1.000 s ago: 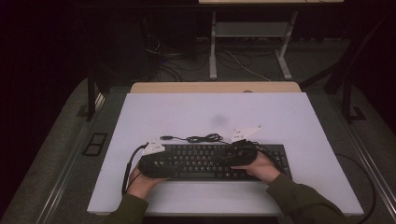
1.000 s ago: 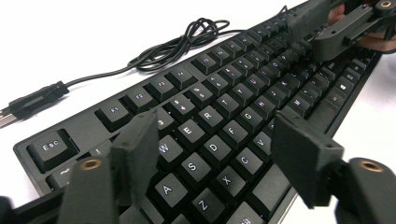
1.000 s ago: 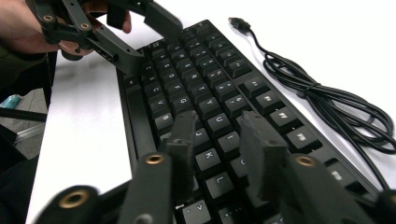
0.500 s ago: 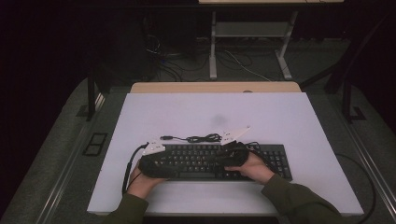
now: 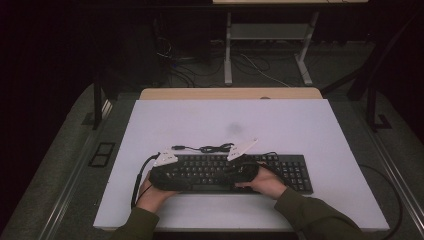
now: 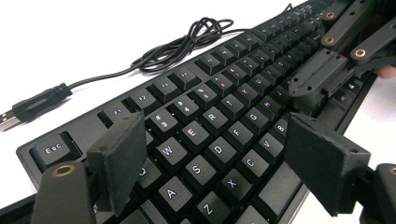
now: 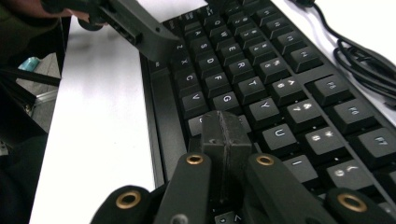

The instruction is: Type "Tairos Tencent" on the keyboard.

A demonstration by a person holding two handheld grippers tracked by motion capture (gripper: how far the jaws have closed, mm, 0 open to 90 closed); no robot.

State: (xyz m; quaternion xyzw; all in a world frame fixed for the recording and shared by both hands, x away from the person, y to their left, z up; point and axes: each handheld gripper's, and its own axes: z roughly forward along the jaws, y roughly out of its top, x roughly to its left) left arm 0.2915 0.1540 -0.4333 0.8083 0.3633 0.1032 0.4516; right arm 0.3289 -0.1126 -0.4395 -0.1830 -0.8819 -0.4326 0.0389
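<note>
Two tools at work over one keyboard (image 5: 235, 172). Right tool (image 7: 226, 133): jaws pressed flat together, nothing between them, the joined tip down among the middle letter keys (whether it touches a keycap I cannot tell). In the right gripper view the tip sits at about 6 o'clock, with the key rows running off toward 12. Left tool (image 6: 219, 163): jaws spread, nothing pinched; they have just been opening a little further. The two pads straddle the left-hand letter block without touching it, and keys show in the gap between.

Step in hand, as I judge it: key-pressing. The closed right tip serves as a single poking finger, while the left hangs ready over its own half. Next move calls for a short straight push down on one keycap, centred so the tip does not catch a neighbour, then a clean lift. The left tool would need its jaws brought together before it could press a single key.

Outward from the tools: in the high view the keyboard lies at 6 o'clock on the white desk (image 5: 300, 125), close to the person's edge, long side across. Its cable (image 5: 212, 148) lies bundled just beyond the top row at 12 o'clock, the USB plug (image 6: 11, 116) loose on the desk, unconnected.

Count: keyboards, one; cables, one; plugs, one; tools, two; hands, two (sleeves dark green).
</note>
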